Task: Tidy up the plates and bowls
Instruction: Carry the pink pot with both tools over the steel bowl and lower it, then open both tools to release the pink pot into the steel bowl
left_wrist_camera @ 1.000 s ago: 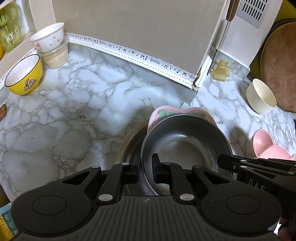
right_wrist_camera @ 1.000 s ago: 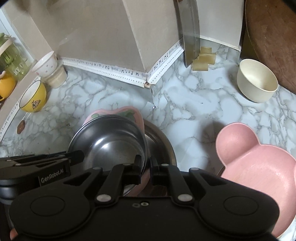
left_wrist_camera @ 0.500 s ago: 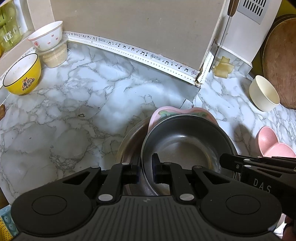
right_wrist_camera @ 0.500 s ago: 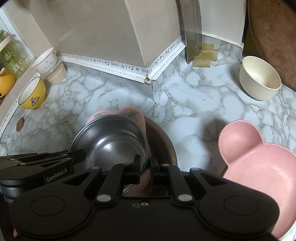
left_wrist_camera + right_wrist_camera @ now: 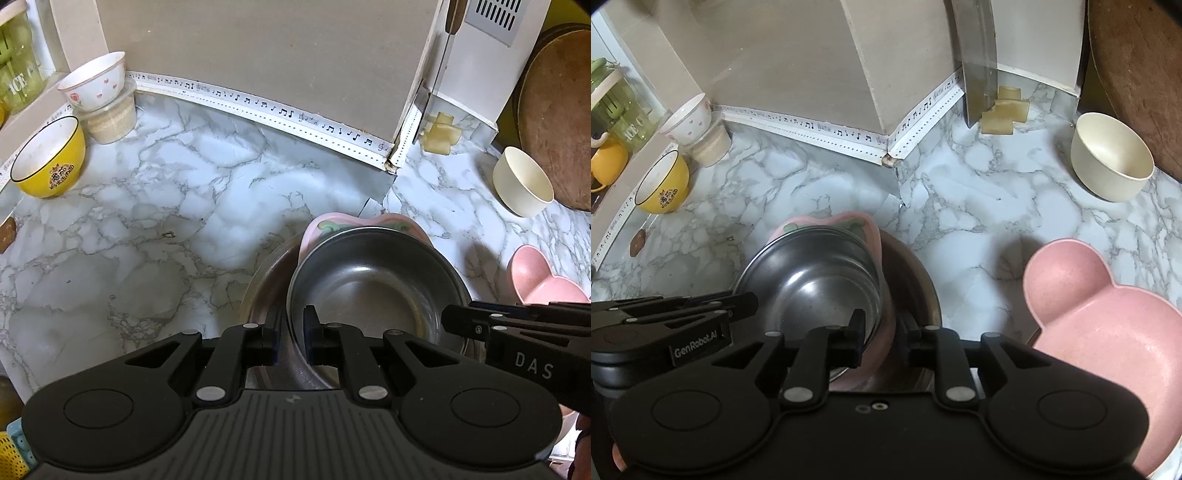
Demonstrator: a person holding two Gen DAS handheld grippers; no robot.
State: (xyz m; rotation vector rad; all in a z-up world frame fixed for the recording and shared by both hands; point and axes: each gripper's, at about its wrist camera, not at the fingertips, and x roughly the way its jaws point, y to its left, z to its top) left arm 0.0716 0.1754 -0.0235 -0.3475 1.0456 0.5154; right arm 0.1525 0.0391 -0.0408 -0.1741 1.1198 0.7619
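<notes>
steel bowl (image 5: 373, 284) nested in pink dish (image 5: 875, 236) | left gripper (image 5: 293, 325) clamped on its rim | right gripper (image 5: 884, 328) opening around both rims

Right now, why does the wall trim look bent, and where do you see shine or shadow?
Left wrist view: the fisheye lens bows the music-note trim; a soft highlight lies inside the steel bowl. Right wrist view: the trim bends too, the steel bowl shows brighter glare, and the pink bear-shaped dish casts a dark shadow on the marble counter.

pink bear-shaped plate (image 5: 1115, 354): edge-cropped | pink dish (image 5: 849, 221): mostly hidden (under steel bowl (image 5: 816, 280))
</notes>
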